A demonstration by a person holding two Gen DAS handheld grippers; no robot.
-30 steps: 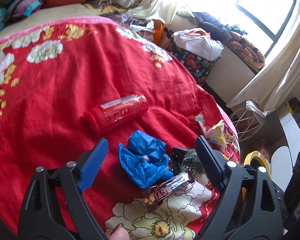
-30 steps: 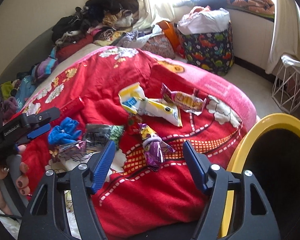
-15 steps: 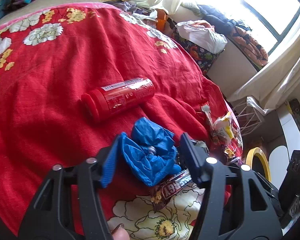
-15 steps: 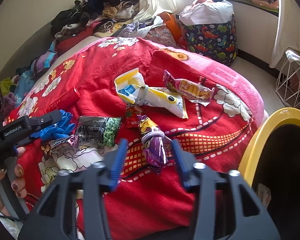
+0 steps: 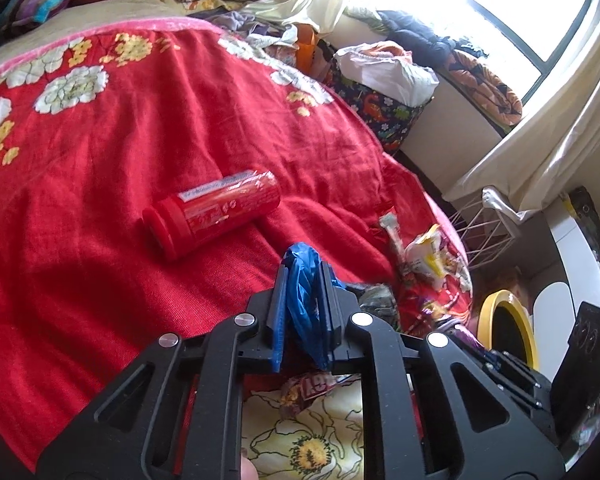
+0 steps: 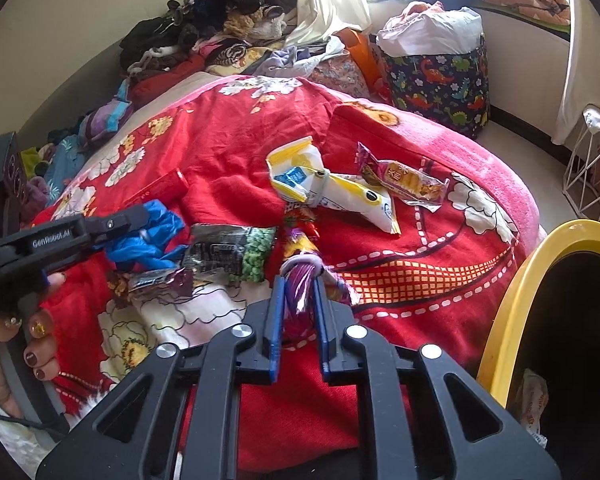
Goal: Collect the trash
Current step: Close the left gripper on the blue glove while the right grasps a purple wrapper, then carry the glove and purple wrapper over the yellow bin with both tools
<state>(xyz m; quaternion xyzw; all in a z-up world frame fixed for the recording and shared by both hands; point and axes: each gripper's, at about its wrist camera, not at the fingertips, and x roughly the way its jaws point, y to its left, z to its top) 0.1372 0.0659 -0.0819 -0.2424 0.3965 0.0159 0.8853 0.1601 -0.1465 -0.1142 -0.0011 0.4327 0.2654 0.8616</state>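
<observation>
Red flowered bedding (image 5: 100,184) fills the left wrist view, with piled clothes along its far edge and a bright window beyond. Low in the middle, the left gripper (image 5: 304,280) is pinched tight on a crumpled blue plastic bag (image 5: 305,304), which bulges out above and below the blue pads. Past the tips and to their left a red can (image 5: 212,212) lies on its side; a brown candy wrapper (image 5: 308,388) lies just beneath the jaws, and more snack wrappers sit off to the right, near the yellow-rimmed bin (image 5: 508,330). Over in the right wrist view, the right gripper (image 6: 298,292) is closing its jaws on a purple snack wrapper (image 6: 300,280), the pads already pressing its sides. Ahead of the tips lie a yellow-and-white packet (image 6: 328,184) and an orange snack packet (image 6: 404,180); to the left sits a black-and-green packet (image 6: 232,252), and further left a hand (image 6: 16,340) holds the other gripper on the blue bag. At the right edge stands the bin.
</observation>
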